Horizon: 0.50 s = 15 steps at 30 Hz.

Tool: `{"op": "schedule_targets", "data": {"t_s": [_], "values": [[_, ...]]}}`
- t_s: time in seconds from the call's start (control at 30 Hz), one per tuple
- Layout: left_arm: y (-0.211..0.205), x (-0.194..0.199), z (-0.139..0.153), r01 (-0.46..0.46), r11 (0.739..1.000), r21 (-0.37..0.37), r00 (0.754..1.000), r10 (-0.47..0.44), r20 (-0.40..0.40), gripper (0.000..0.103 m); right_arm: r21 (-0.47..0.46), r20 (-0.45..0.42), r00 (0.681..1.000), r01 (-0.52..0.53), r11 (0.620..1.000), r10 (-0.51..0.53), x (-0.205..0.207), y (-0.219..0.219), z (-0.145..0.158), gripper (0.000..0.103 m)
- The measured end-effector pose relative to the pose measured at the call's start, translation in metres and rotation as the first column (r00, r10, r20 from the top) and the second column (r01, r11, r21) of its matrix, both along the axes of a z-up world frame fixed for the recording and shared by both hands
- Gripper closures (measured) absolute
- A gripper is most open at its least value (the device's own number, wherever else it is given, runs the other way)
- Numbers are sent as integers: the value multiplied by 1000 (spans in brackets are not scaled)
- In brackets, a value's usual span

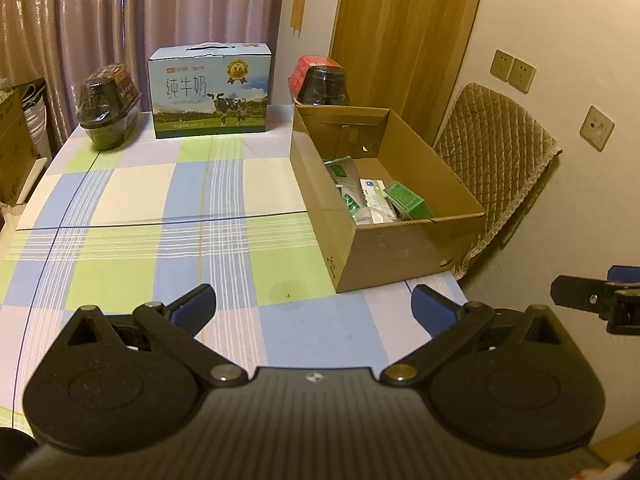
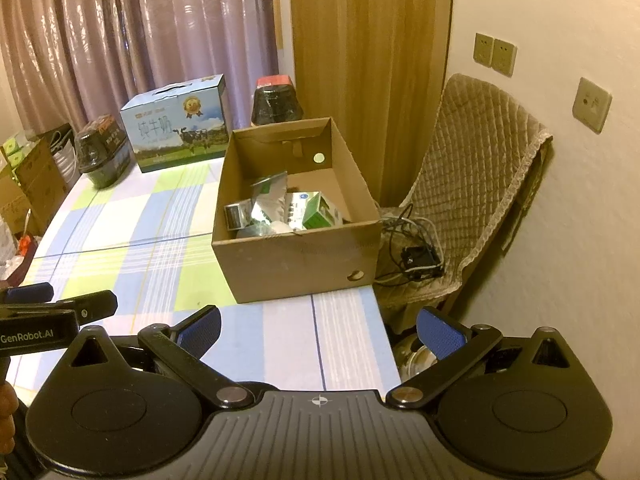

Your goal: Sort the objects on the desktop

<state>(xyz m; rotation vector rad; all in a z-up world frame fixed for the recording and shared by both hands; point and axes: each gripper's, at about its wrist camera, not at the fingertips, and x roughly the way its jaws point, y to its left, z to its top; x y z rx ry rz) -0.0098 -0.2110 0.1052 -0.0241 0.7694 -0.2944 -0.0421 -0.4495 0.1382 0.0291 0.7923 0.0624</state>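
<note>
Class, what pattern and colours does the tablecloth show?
The tablecloth is a check of blue, green, cream and lilac, clearest in the left wrist view.

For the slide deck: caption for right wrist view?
Open right gripper faces brown cardboard box of small packets on checked tablecloth.

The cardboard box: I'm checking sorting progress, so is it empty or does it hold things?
Not empty. The cardboard box is open-topped and holds several small packets and cartons on its floor, well below the rim.
</note>
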Motion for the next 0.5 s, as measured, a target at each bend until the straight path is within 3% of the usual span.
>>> {"op": "schedule_targets", "data": {"t_s": [0.5], "values": [[5,-1,-2,-15,1000,10,1000,15,21,1,4,-6,1000,-8,1000,8,1,4,-4,2]]}}
